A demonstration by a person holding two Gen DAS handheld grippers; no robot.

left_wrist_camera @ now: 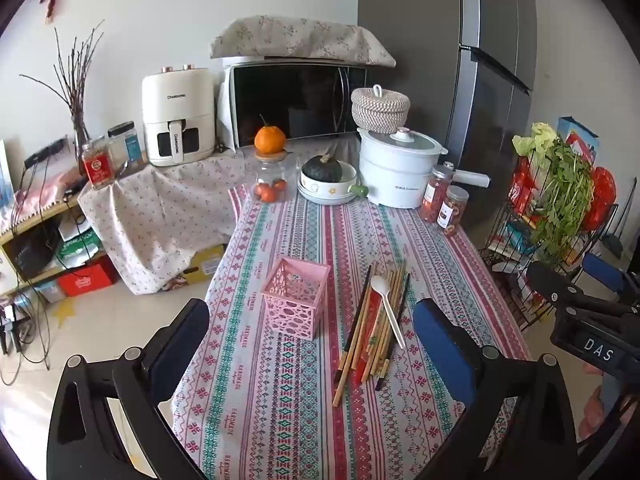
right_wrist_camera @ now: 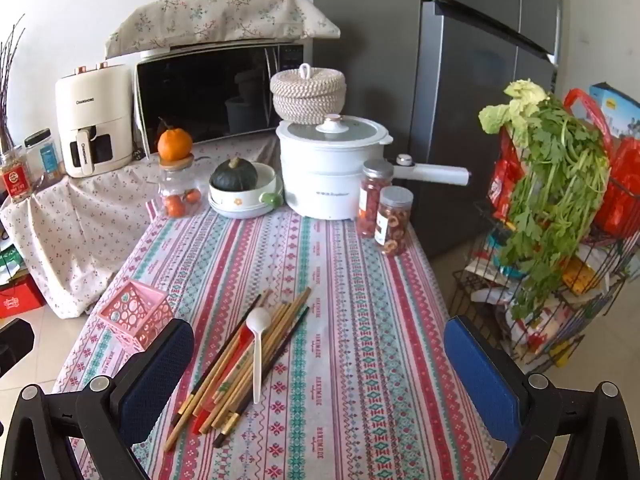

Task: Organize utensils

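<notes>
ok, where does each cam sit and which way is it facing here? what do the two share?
Left wrist: on the left tool, angled down along the table toward the microwave; its own open fingers frame the pink basket and chopsticks; the right tool shows at the right edge.
Right wrist: on the right tool, same heading, further right; open fingers, pile between them, vegetable rack at right.
Shared: basket, chopsticks, white spoon, cooker, microwave.

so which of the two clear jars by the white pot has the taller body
The silver-lidded jar of red pieces, touching the white electric pot; the shorter jar of dried fruit rings stands nearer the camera.
</notes>
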